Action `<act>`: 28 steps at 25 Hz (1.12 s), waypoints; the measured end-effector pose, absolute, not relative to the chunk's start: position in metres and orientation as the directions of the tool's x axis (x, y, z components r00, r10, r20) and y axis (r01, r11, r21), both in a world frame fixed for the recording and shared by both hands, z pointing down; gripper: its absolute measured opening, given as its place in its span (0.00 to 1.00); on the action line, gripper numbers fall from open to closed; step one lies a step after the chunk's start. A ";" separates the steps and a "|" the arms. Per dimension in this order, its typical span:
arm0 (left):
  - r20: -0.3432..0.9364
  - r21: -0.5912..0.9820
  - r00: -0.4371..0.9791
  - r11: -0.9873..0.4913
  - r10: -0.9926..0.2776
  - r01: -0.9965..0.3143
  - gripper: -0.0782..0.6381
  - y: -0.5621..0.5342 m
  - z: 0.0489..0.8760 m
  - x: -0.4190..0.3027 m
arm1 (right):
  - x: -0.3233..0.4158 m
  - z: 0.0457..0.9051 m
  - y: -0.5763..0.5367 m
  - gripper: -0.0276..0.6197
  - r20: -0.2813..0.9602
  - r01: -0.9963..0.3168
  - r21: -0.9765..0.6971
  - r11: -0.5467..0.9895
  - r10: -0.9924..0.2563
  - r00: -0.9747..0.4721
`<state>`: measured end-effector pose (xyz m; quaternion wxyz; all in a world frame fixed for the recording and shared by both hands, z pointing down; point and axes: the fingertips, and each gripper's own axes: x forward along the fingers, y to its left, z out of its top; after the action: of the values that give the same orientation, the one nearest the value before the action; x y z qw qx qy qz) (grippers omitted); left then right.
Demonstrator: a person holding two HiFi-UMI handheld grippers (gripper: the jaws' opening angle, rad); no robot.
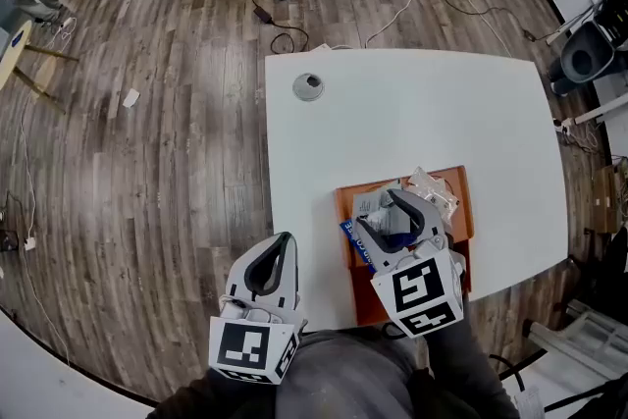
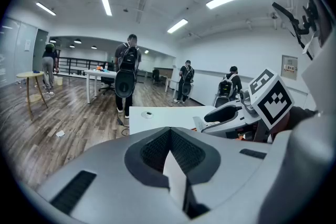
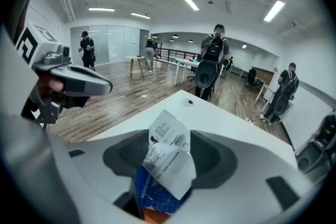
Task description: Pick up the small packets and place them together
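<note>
Print on white packet [image 3: 167,157] is illegibly small.

The rectangular tabletop [image 1: 412,113] is plain white, with a small round grey cap [image 1: 308,86] at its ten o'clock. The flat tray [image 1: 462,211] at its six o'clock is orange. One small packet [image 3: 153,193] is blue with a fine pale grid. Another paper packet [image 3: 167,157] is white with black print. The pale grey plastic left gripper [image 1: 283,245] and right gripper [image 1: 397,211] have dark grey pads and black-and-white square markers. The plank floor [image 1: 147,162] is streaked grey-brown.
</note>
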<state>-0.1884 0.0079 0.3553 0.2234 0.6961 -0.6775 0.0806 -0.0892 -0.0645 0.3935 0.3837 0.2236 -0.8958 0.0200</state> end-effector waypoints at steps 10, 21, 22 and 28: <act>0.393 0.202 0.091 -0.010 -0.915 -0.979 0.10 0.013 0.350 -0.186 | -0.086 0.376 -0.059 0.41 0.654 -0.447 0.189 0.874 -0.452 -0.607; 0.368 0.203 0.202 -0.133 -0.908 -0.970 0.10 0.012 0.344 -0.148 | -0.038 0.364 -0.042 0.41 0.629 -0.548 0.226 0.806 -0.550 -0.549; 0.368 0.203 0.217 -0.149 -0.904 -0.968 0.10 0.012 0.344 -0.141 | -0.030 0.365 -0.039 0.41 0.631 -0.561 0.226 0.797 -0.558 -0.539; 0.368 0.203 0.308 -0.248 -0.877 -0.947 0.10 0.015 0.344 -0.096 | 0.022 0.369 -0.022 0.41 0.643 -0.634 0.220 0.742 -0.599 -0.477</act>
<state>-0.0959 0.0145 0.3443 0.1955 0.7848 -0.5812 0.0897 0.0218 -0.0218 0.3686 0.3644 0.3587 -0.8591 0.0239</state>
